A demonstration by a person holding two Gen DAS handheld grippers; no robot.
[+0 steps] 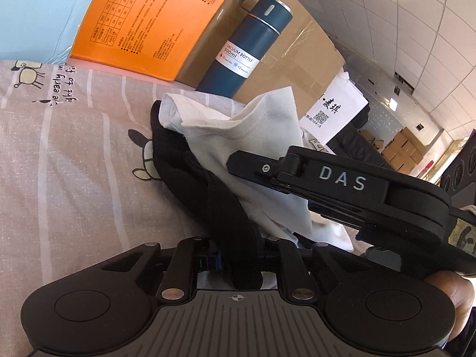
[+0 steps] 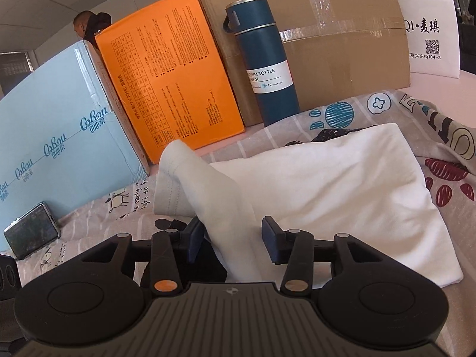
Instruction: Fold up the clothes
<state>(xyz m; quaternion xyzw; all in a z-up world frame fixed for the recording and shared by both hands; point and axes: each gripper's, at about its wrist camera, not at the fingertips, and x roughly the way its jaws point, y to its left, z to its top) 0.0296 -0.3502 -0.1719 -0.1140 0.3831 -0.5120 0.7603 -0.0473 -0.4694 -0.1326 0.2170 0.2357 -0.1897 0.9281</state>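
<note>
1. Left gripper: jaws nearly together, pinching a strip of black cloth that runs from the pads forward onto the bed.
2. Right gripper: jaws partly apart. A raised fold of the white shirt stands between the pads; the left pad lies against the fabric, the right pad stands clear of the fold, so nothing is clamped.
3. In the left wrist view the right gripper's body, marked "DAS", reaches in from the right, its tip resting over the white shirt.
4. The shirt lies bunched on the bedsheet, partly folded, its upper edge lifted into a ridge. The black cloth lies just beside and partly under it.
5. The bedsheet is pinkish grey, striped, with cartoon prints.
6. Behind the shirt, upright and in a row: a light blue box, an orange box, a dark blue vacuum bottle and a taped cardboard box. A white bag with printed characters stands at the far right.
7. A phone leans against the blue box.
8. A person's head shows behind the orange box.
</note>
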